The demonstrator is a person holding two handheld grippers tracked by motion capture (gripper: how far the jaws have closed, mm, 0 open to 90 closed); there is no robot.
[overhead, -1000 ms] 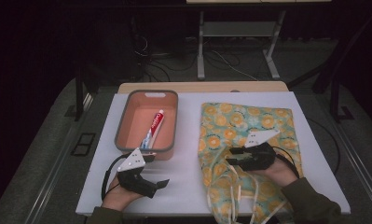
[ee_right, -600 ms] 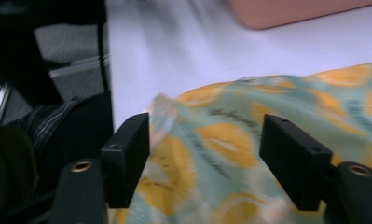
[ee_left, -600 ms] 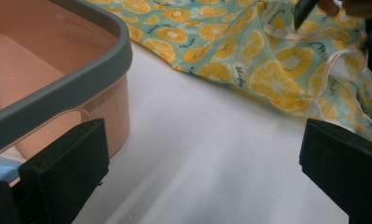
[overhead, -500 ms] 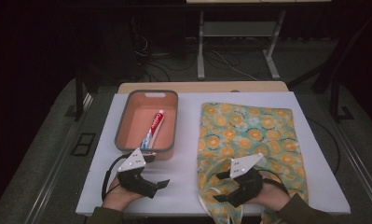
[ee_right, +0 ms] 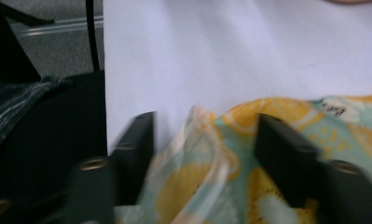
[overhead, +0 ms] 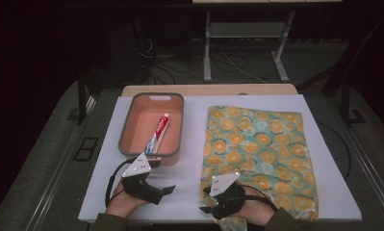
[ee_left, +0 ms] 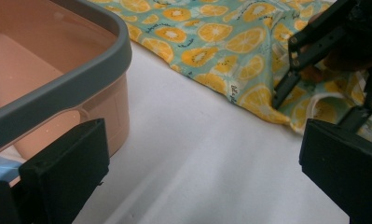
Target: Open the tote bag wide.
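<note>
Dark room, white bench (overhead: 194,144) under lamp. Salmon plastic tub with grey rim (overhead: 152,126) held red-white toothpaste tube (overhead: 160,131). Orange-slice print fabric bag (overhead: 262,154) lay flat right of tub. Left gripper (overhead: 157,191) rested near tub, fingers wide open, empty. Right gripper (ee_right: 202,158) fingers open, astride bag's near-left corner, not clamped. Likely step: pinch corner; close squarely on hem, lift slowly.

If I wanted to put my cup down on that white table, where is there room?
Bare white board runs between the orange bin and the fruit-print cloth, and along the far edge behind both. The near edge is crowded by the left gripper and the right gripper.
</note>
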